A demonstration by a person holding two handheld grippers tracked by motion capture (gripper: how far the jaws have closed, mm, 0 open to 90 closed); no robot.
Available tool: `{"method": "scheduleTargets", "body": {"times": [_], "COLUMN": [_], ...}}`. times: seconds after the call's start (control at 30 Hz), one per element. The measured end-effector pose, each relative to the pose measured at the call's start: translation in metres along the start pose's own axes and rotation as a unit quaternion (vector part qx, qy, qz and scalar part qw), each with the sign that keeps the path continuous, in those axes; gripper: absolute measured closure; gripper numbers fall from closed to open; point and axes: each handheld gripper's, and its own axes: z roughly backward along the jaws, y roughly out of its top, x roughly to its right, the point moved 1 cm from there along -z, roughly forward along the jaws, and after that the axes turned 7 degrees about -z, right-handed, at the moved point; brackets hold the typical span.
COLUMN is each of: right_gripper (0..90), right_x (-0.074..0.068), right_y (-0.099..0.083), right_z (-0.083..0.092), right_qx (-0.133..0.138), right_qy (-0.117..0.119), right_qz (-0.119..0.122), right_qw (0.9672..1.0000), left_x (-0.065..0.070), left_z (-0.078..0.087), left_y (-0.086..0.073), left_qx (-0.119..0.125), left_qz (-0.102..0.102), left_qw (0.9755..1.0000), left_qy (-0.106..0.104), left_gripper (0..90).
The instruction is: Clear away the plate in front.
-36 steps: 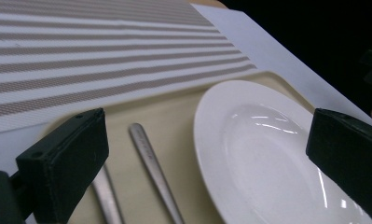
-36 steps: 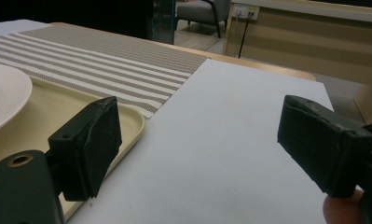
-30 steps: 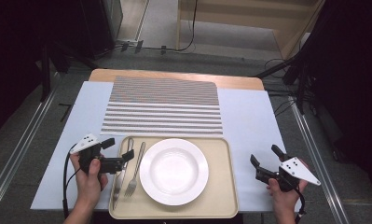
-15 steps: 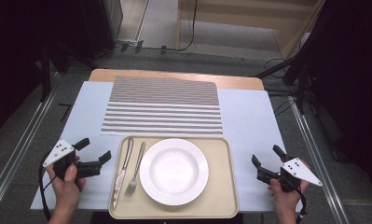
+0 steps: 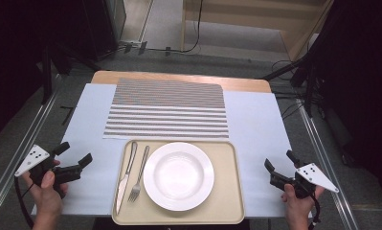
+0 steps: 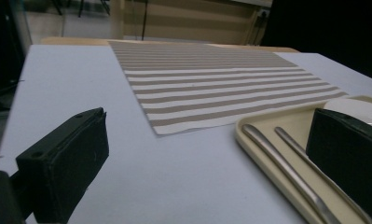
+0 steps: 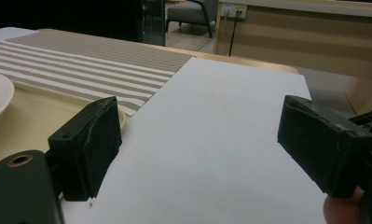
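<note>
A beige tray [image 5: 227,211] lies at the table's near edge. On it sit a white plate [image 5: 178,175], a knife [image 5: 126,175] and a fork [image 5: 140,172], the cutlery side by side left of the plate. My left gripper [image 5: 75,153] is open and empty, left of the tray over the blue table cover. My right gripper [image 5: 279,160] is open and empty, right of the tray. In the left gripper view the gripper [image 6: 204,140] has its jaws wide apart, with the knife [image 6: 286,168] and fork [image 6: 305,149] to the right. In the right gripper view the gripper [image 7: 202,135] spans bare cover.
A striped placemat [image 5: 167,110] lies flat behind the tray on the pale blue cover [image 5: 260,124]. The wooden table edge [image 5: 179,76] shows at the back. Metal rails run along both sides, and cables lie on the floor beyond.
My left gripper has drawn back leftward from the knife and fork at the tray's left edge to the table's left margin. The right gripper has barely moved.
</note>
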Motion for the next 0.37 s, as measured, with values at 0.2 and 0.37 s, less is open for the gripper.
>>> {"method": "scheduleTargets", "body": {"times": [0.2,0.37], "right_gripper": [13.8,13.8], "right_x": [0.0022,0.0039], "right_y": [-0.0002,0.0006], "right_z": [0.0012,0.0023], "right_qx": [0.000,0.001], "right_qy": [-0.001,-0.002], "right_qz": [0.002,-0.001], "right_qw": [1.0000,1.0000], "left_x": [-0.0089,-0.0066], "left_z": [0.0074,0.0041], "left_y": [-0.0028,-0.0051], "left_qx": [-0.004,-0.012], "left_qz": [-0.010,-0.014], "left_qw": [0.9997,0.9997], "left_qy": [0.020,0.017], "left_gripper": [0.0,0.0]}}
